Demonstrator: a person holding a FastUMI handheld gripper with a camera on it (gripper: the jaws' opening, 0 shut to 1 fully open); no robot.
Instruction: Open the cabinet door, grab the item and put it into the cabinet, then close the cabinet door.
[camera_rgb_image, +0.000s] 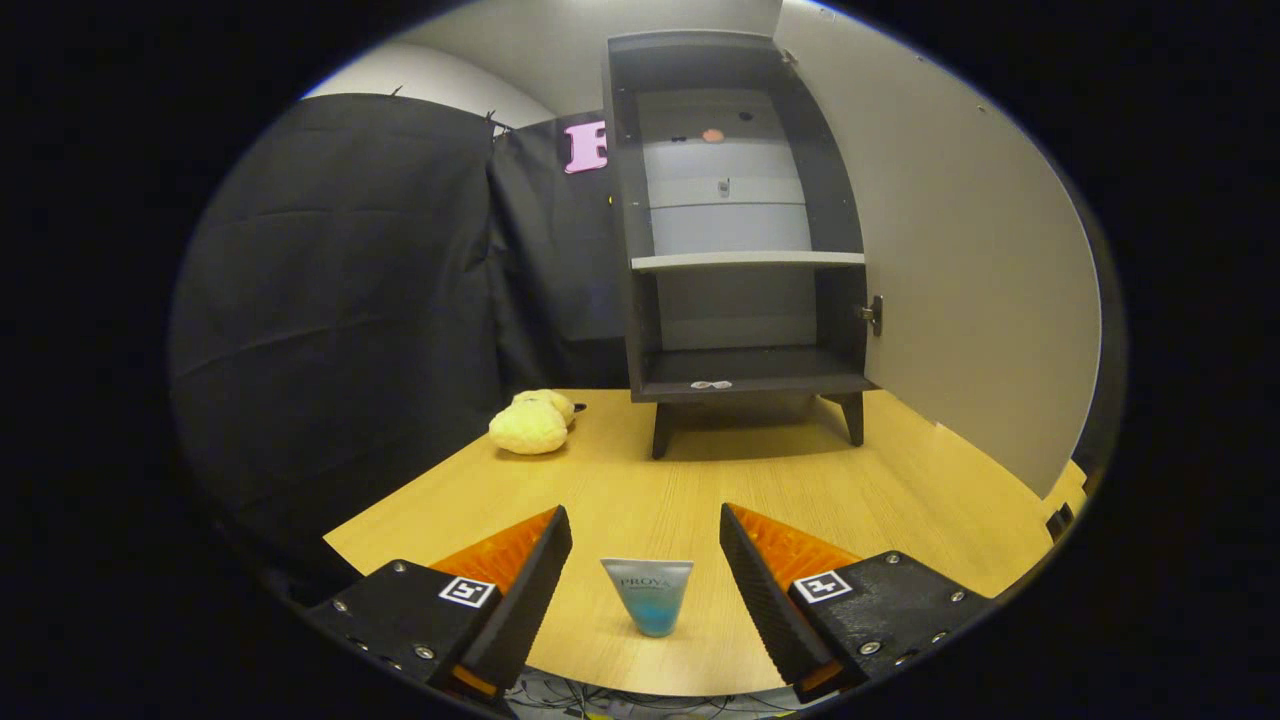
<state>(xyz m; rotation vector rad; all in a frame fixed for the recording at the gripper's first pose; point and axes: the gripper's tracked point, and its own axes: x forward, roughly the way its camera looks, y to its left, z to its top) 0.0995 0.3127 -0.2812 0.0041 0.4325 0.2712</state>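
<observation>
A small tube (648, 596) stands on the wooden table (900, 490), between the fingers of the tongs (646, 528), which are wide open and do not touch it. Beyond them, the dark cabinet (738, 230) stands with its door (960, 280) open to the right. A yellow plush toy (532, 423) lies left of the cabinet.

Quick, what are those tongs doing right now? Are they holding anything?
Tongs: open, holding nothing. The small tube stands on the table between the two fingers, touched by neither.
</observation>
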